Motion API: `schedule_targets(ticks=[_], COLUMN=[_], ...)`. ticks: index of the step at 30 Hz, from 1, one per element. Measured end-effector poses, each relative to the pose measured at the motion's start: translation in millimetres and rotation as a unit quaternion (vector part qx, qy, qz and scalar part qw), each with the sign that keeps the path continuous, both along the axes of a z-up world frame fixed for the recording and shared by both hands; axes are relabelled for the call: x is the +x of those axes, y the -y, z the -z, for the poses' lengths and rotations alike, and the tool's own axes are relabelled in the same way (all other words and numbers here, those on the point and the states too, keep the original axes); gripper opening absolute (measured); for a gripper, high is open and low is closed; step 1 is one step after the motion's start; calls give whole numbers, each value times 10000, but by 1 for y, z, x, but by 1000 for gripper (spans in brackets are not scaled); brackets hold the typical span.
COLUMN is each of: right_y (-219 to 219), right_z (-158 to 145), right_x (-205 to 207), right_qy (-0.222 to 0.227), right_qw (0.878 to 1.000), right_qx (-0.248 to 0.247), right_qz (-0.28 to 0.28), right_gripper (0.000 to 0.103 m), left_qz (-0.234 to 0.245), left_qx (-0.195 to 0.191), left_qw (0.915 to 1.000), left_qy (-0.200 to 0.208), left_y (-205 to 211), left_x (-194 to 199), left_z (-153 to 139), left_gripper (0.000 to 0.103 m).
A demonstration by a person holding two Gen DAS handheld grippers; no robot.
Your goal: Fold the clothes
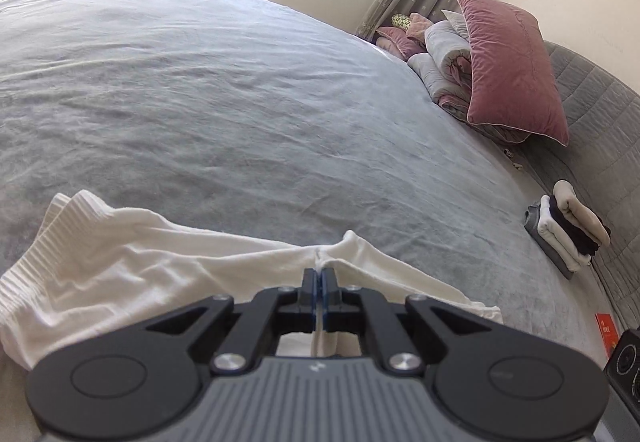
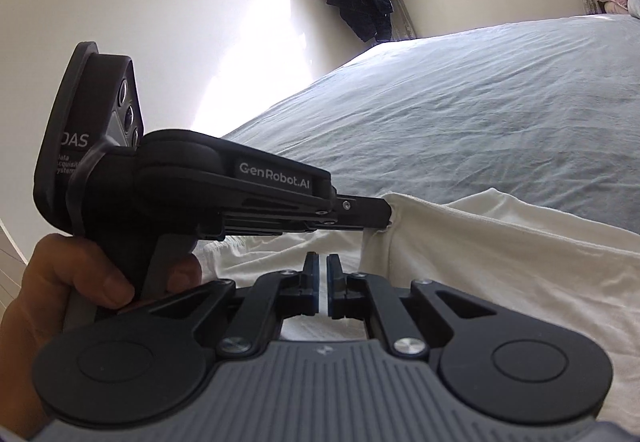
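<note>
Garment (image 1: 160,262) on bed (image 1: 240,101) — pillows (image 1: 512,69) behind (right).

White garment (image 1: 168,266), ribbed hem at left, rumpled; a fold pinched in left gripper (image 1: 319,274), rest draped beneath.

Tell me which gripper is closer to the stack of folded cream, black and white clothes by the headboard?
Right, probably. The stack lies to the right of the left gripper, and the right gripper sits on that side.

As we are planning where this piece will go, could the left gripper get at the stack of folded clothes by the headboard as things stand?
Probably not yet: the left gripper is shut on the white garment. Only open bed cover lies between it and the stack of folded clothes.
</note>
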State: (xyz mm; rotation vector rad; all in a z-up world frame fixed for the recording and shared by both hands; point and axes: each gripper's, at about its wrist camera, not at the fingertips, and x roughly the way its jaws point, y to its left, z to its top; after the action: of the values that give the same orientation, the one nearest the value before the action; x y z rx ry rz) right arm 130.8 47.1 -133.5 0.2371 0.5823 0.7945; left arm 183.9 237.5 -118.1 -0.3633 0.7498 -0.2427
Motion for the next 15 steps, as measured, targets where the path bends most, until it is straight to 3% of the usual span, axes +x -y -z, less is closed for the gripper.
schedule_targets(ticks=[10,15], right_y=[-69,-87], right_z=[3,3], right_x=[19,19], right_qy=[5,8], right_qw=[9984,9974], right_qx=[2,-20], right_qz=[-569,-725], right_gripper=[5,5], left_qz=[-256,-320], left_qx=[239,-60], left_qw=[9993,9992], left_qy=[-87,-227], left_y=[-55,-74], left_x=[10,12], left_z=[2,12], left_gripper=[1,1])
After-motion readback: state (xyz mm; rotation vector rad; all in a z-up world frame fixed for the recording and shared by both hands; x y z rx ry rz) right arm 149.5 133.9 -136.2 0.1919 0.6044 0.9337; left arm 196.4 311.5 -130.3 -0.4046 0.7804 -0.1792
